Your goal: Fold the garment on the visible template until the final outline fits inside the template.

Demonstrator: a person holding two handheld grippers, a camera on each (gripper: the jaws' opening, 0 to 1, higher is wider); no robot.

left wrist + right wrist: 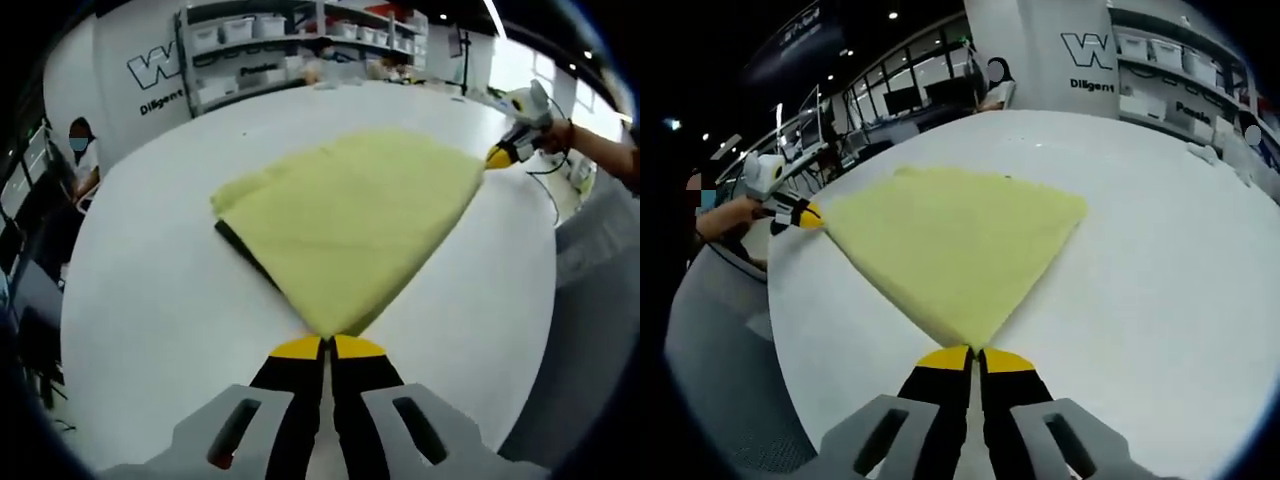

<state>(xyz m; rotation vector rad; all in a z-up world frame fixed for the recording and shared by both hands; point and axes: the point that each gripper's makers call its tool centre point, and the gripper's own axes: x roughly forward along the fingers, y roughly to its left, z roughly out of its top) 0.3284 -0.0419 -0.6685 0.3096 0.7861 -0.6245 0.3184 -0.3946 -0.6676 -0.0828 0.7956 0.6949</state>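
1. You have the yellow garment (pixel 350 225) pinched at two neighbouring corners: the left gripper (pixel 328 345) has its jaws pressed together on the near corner in the left gripper view, and the right gripper (pixel 974 352) is closed the same way on its corner in the right gripper view.
2. The cloth lies spread on the white table (pixel 150 300), over a dark template (pixel 245 255) that peeks out along one edge (most of it is covered).
3. This looks like the middle of a fold: both corners held, edge between them taut, ready to be carried over.
4. Next, lift both corners together and lay them across toward the far edge, keeping that edge straight.
5. The table around the garment gives you open room on every side; its rim sits near your right gripper, so keep the fold moving inward.
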